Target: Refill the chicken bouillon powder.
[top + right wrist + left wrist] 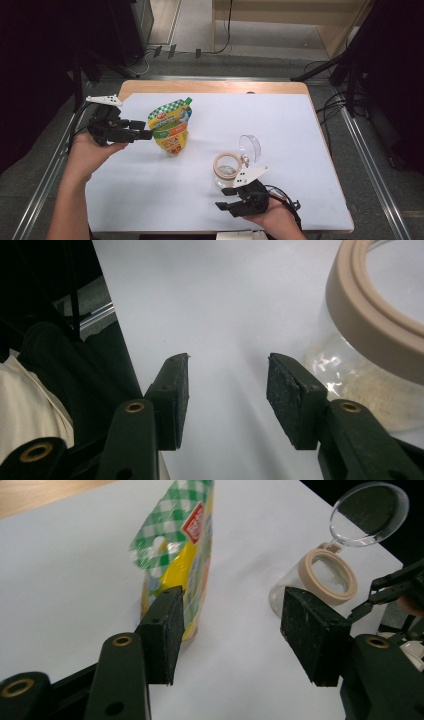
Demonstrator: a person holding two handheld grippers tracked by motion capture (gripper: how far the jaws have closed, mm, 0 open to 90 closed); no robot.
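Left gripper view: left gripper (pixel 227 632) held with jaws apart, nothing between; upright pouch (pixel 177 555) stood just beyond one jaw, likely approached for grasp. Right gripper (pixel 227 400) kept parted, empty, beside open-lidded jar (pixel 372 345), apparently ready for steadying.

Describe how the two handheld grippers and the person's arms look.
Both the left gripper and the right gripper are black, with two flat, rough-faced jaws and brass-coloured pivot rivets. Each has a pale three-cornered plate with dark dots on top, and a black cable. The forearms are bare, without sleeves.
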